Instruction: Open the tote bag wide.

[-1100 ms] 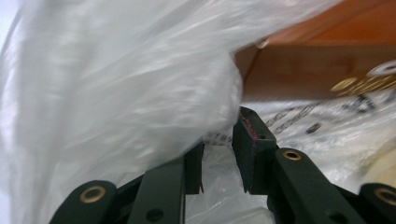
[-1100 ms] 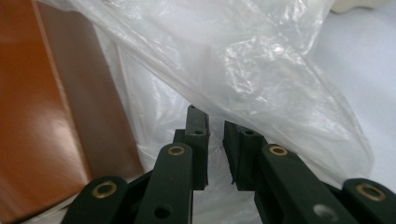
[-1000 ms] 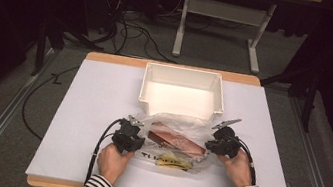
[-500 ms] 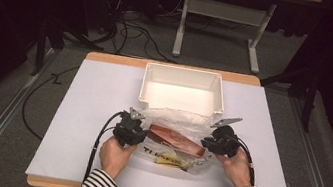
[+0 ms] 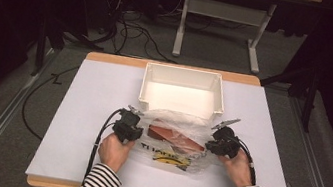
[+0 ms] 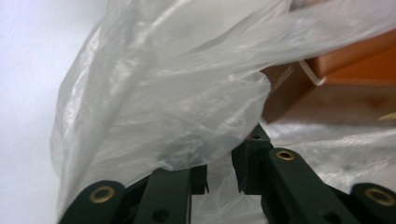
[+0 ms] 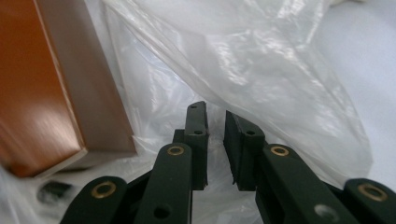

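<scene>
**Two claws at the ends of a clear bag**

At the bottom of the high view, two hands in striped sleeves come in, each carrying a claw. The left claw (image 5: 135, 125) sits at the lower left of centre, at the left end of a clear plastic bag (image 5: 175, 138); its jaws have just been closing, and in the left gripper view a fold of the film (image 6: 177, 107) lies between and over the tips, which stand with a narrow gap, so a firm pinch cannot be told. The right claw (image 5: 211, 142) sits at the bag's right end; in the right gripper view its jaws stand close together with thin film (image 7: 261, 70) between them, and whether they press it cannot be told.

The bag lies on the white tabletop (image 5: 81, 110) in the lower middle of the frame, with a brown box (image 5: 168, 135) inside. Just beyond it, at centre, stands a white bin (image 5: 184, 78), touching or nearly touching the bag's far edge.
</scene>
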The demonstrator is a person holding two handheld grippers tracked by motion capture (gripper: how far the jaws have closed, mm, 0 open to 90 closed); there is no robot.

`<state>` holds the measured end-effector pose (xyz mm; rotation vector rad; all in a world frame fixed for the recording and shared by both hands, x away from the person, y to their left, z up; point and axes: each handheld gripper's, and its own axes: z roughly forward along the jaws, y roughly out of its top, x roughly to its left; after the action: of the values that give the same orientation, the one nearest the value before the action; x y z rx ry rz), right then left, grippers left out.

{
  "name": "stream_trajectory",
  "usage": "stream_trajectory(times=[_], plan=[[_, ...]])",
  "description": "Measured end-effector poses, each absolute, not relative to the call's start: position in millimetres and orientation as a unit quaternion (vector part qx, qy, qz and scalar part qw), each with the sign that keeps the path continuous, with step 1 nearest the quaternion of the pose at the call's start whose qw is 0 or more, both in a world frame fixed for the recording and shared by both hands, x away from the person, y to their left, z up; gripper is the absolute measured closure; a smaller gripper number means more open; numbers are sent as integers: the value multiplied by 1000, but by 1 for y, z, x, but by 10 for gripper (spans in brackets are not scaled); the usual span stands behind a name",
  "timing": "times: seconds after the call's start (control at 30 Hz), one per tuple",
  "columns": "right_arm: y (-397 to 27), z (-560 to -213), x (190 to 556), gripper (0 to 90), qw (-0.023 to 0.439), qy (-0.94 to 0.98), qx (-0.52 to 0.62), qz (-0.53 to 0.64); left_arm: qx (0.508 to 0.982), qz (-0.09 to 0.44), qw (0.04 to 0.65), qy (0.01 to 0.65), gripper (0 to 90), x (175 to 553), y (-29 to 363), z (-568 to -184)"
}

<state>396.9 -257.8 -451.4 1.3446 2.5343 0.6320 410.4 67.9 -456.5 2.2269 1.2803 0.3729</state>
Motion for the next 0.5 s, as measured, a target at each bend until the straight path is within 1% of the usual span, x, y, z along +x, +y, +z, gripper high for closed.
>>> stream_trajectory(times=[0.1,0.23,0.5], plan=[[-261,-452,396,816,109,858,457,208,832,139,250,475,824,411,71,-459],[-267,-452,396,830,111,856,461,204,833,143,241,478,869,409,80,-459],[-275,-452,394,850,110,854,467,202,829,146,234,487,896,404,98,-458]])
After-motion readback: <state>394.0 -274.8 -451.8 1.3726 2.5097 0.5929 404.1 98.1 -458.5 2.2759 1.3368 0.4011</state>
